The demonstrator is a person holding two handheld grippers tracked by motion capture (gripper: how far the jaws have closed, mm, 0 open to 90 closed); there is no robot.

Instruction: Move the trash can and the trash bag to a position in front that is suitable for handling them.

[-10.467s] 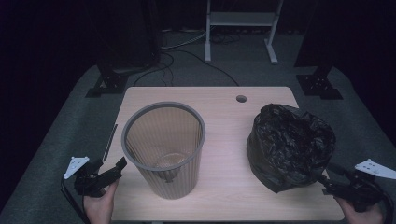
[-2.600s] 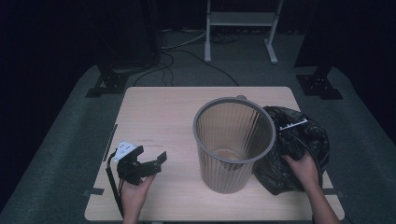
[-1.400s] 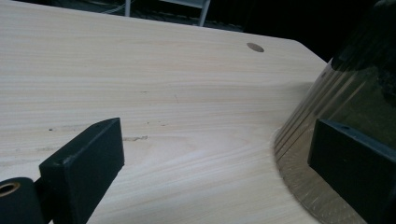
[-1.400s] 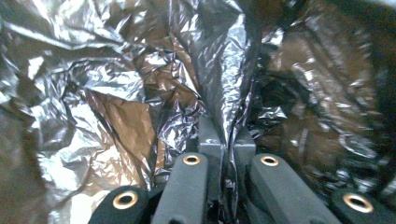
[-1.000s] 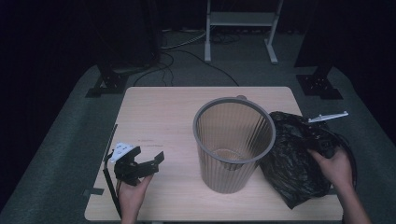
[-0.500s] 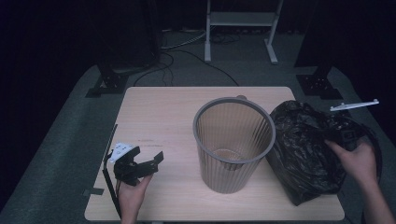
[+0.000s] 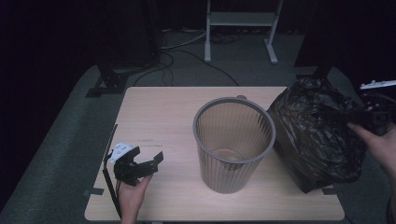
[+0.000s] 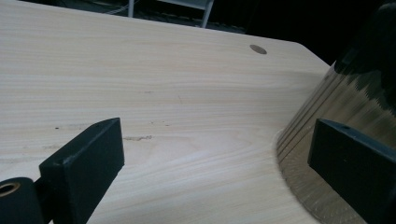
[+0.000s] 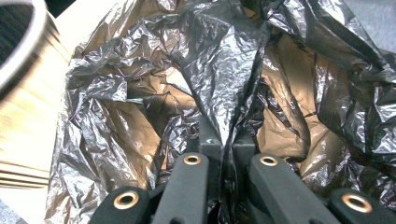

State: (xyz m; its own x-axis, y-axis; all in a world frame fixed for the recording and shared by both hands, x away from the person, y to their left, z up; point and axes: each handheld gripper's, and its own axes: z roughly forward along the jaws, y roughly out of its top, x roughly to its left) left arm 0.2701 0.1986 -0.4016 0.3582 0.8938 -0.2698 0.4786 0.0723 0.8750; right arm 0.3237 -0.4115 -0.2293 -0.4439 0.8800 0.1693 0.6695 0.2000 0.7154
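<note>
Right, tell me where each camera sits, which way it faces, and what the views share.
High view: above the person's side, facing forward and down on the table; both hands and the left gripper show.
Left gripper view: low over the table, facing the ribbed wastebasket between open jaws.
Right gripper view: on the right gripper, facing the black bin bag pinched in its shut jaws.
Shared: wastebasket in all three; bag in the high and right gripper views.

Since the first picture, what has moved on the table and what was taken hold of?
The bin went from left to centre. The right tongs closed on the black bag and raised its edge rightward. The left tongs moved onto the table, open.
</note>
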